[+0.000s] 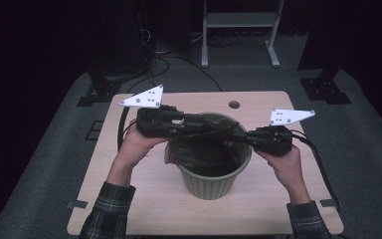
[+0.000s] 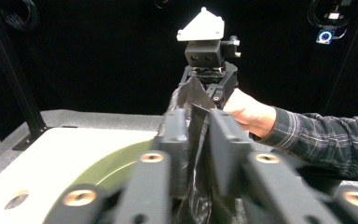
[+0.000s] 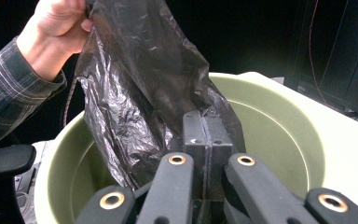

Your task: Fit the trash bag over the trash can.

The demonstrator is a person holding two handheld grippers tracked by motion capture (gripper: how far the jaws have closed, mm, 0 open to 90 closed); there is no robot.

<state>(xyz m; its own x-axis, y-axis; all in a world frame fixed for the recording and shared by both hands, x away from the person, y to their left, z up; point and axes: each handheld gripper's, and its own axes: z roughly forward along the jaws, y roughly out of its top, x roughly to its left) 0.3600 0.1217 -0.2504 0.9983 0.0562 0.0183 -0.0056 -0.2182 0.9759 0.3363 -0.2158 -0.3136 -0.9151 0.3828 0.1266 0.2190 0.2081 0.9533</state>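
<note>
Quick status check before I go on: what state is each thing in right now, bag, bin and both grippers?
Black plastic bag: crumpled, held up over the bin, part of it draped on the bin's rim, not yet lining it.
Green bin: upright on the table.
Left gripper: fingers closed on the bag.
Right gripper: fingers shut on the bag.
Table: bears the bin.
</note>
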